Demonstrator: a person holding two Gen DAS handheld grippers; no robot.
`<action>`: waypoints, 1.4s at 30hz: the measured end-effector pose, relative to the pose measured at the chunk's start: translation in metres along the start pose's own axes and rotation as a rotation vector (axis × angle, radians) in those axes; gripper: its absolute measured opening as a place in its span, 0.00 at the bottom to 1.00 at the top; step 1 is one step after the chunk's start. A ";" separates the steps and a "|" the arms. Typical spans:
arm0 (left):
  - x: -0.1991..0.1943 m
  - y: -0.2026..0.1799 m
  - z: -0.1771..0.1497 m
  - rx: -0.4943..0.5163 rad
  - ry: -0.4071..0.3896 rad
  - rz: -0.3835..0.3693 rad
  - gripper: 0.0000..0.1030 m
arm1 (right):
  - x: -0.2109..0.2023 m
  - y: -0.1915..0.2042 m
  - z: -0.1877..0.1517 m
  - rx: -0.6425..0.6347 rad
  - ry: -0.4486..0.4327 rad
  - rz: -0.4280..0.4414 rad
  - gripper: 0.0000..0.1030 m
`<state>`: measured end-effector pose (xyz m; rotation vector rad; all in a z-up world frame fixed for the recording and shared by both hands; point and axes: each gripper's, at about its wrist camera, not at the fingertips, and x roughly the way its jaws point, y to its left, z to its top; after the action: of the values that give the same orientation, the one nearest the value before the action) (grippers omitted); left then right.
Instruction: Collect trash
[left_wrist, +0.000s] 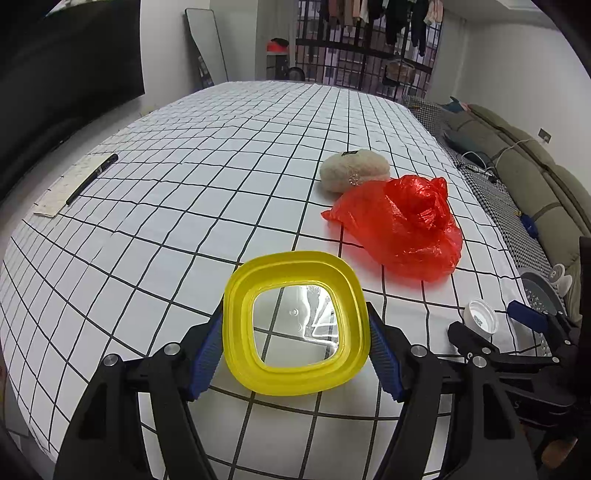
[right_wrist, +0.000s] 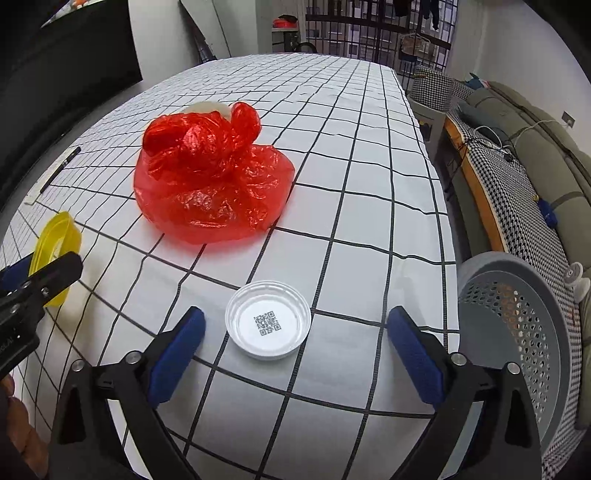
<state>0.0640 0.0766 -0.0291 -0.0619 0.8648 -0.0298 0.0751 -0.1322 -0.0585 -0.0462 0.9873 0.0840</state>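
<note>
Both wrist views low, close over the table (left_wrist: 221, 166), sharing red bag (left_wrist: 402, 225)

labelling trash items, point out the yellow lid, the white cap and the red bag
yellow lid (left_wrist: 295, 380) left wrist view, near rim
white cap (right_wrist: 268, 324) right wrist view, printed centre
red bag (right_wrist: 210, 192) right wrist view, crumpled middle

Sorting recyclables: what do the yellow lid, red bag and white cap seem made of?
Yellow lid: glossy, slightly translucent plastic rim around a clear, reflective centre panel. Red bag: thin plastic film, crinkled, shiny, see-through. White cap: smooth moulded plastic, faintly translucent at the rim, with a printed QR code inside.
</note>
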 end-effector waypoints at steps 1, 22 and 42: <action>0.000 0.001 0.000 -0.001 0.000 0.001 0.66 | 0.001 0.000 0.001 0.001 0.000 0.000 0.92; -0.003 0.006 0.001 -0.012 -0.007 -0.008 0.67 | 0.000 -0.001 0.001 -0.016 0.049 0.011 0.92; -0.010 -0.001 -0.002 0.001 -0.009 -0.012 0.67 | -0.016 0.007 -0.010 -0.078 -0.035 0.047 0.38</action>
<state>0.0555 0.0765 -0.0226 -0.0661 0.8557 -0.0408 0.0575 -0.1267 -0.0500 -0.0927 0.9501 0.1655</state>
